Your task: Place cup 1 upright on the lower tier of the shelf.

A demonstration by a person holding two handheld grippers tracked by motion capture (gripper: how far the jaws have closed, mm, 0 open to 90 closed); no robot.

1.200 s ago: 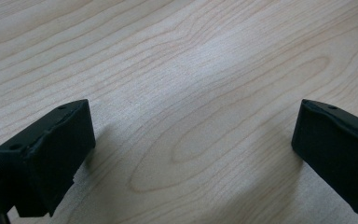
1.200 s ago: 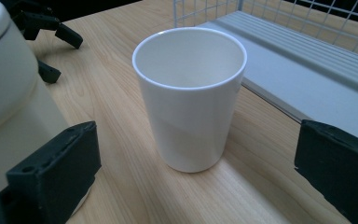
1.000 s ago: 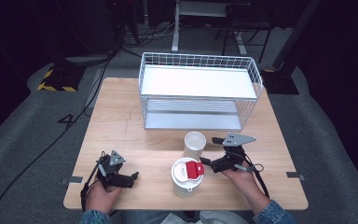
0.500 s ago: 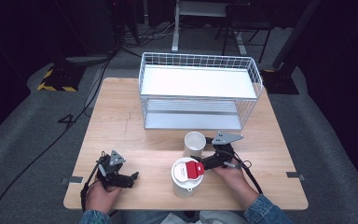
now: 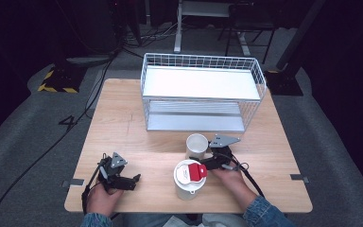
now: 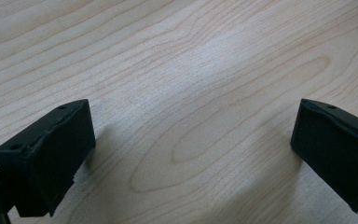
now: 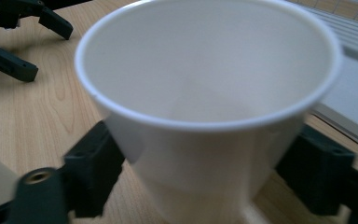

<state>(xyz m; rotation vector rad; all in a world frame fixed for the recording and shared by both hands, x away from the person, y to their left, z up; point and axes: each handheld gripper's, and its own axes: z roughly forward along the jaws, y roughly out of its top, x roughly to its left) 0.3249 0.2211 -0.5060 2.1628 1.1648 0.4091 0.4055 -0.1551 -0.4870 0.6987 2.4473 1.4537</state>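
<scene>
With its fingers having just closed from wide open onto the cup [image 7: 205, 140] standing on the table [image 5: 137, 123] before the rack [image 5: 203, 94], the right gripper [image 5: 207, 163] can lift it; the left gripper [image 5: 131, 182] rests open, empty.

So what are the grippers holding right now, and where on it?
The right gripper clamps the white paper cup across its lower wall, below the rim. The left gripper is open, holding nothing.

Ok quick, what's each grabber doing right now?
Left gripper: open, nothing in it, resting on the table.
Right gripper: just closed on the white cup.
</scene>
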